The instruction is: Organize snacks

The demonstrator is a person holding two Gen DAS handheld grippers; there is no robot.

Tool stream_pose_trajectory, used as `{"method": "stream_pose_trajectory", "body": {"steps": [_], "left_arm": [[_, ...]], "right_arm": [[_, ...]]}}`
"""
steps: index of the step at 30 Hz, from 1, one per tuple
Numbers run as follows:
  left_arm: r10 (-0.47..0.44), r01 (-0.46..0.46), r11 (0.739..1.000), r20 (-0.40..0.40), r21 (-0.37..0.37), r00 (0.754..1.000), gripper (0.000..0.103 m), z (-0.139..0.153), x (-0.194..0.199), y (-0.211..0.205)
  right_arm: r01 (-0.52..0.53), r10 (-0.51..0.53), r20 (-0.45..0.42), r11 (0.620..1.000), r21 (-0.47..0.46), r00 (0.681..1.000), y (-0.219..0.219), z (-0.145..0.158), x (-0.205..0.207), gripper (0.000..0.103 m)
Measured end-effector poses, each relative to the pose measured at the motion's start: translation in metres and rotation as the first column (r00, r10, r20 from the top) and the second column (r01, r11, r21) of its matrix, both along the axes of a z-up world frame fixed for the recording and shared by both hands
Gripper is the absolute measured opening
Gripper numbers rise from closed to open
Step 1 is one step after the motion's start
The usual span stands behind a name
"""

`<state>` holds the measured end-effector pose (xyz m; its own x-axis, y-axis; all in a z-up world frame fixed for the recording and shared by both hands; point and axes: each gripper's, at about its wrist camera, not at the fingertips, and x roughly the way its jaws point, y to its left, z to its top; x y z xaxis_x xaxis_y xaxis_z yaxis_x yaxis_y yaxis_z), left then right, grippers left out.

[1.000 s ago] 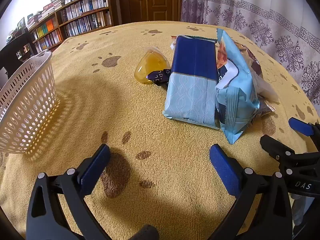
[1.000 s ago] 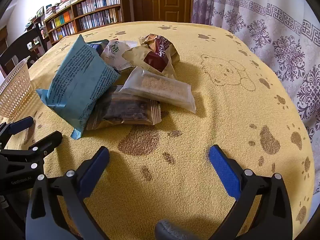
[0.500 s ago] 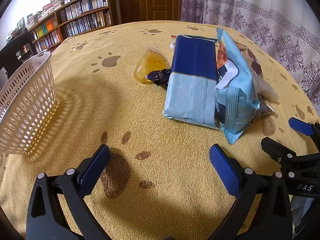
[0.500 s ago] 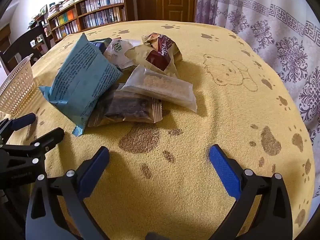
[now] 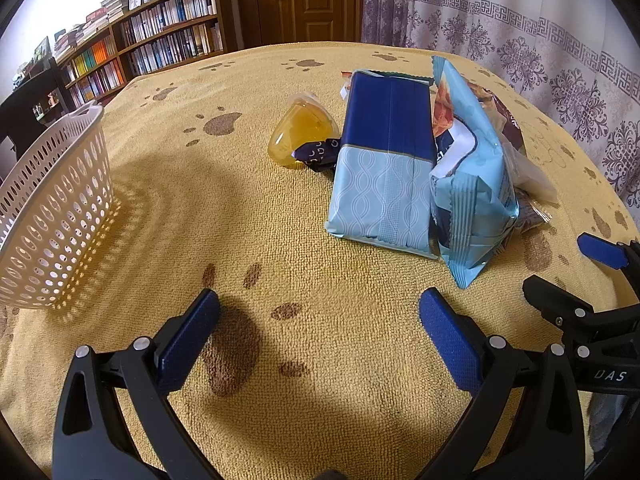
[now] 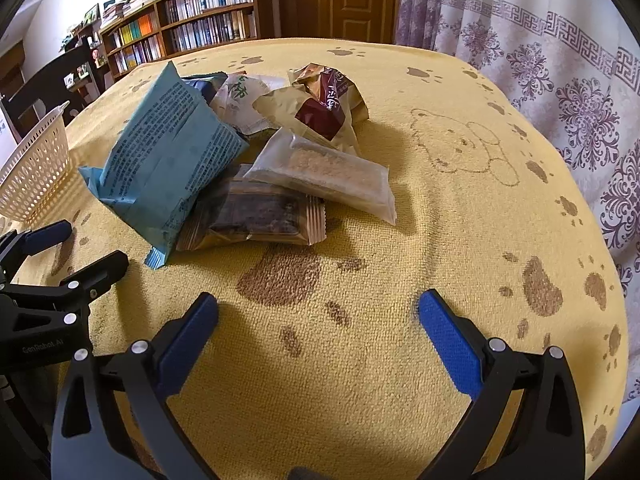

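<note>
Both the right gripper [image 6: 318, 326] and left gripper [image 5: 319, 326] stood wide and empty. The brown bar [image 6: 256, 216] lay crosswise, nearest the right jaws; the basket [image 5: 52, 216] sat far left.

Basket [image 5: 52, 216] cut off at left edge; brown-wrapped bar [image 6: 252, 216] half buried under light-blue bag [image 6: 168, 168]; book spines [image 6: 208, 0] too small to read.

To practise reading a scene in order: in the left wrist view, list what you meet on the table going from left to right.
White basket → yellow jelly cup → dark and light blue pack → light blue snack bag → the right hand-held gripper.
</note>
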<state>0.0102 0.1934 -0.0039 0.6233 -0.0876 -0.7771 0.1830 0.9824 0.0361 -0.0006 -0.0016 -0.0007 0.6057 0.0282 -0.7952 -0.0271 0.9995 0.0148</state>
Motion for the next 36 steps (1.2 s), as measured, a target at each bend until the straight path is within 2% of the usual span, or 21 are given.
{"method": "stream_pose_trajectory", "body": {"steps": [19,23,28,31,36], "left_arm": [[-0.005,0.005,1.000,-0.004,-0.006,1.000,0.101,-0.001,0.002,-0.001],[-0.007,0.007,1.000,-0.003,-0.011,1.000,0.101,-0.001,0.002,0.000],[-0.023,0.024,0.996,0.014,-0.086,1.000,0.101,0.005,0.000,0.009],[-0.027,0.030,0.995,0.038,-0.091,0.999,0.101,0.011,-0.003,0.013],[-0.028,0.032,0.999,0.152,-0.023,0.988,0.101,0.038,-0.011,0.019]], "right_arm": [[-0.018,0.018,0.003,1.000,0.001,1.000,-0.001,0.000,0.000,0.098],[-0.019,0.019,0.013,0.999,0.030,1.000,-0.005,0.002,0.000,0.098],[-0.022,0.018,0.046,0.996,0.092,0.999,-0.013,0.010,0.000,0.098],[-0.029,0.018,0.091,0.993,0.117,0.996,-0.014,0.023,-0.003,0.098],[-0.052,0.013,0.183,0.976,0.209,0.983,-0.015,0.053,-0.007,0.098]]}}
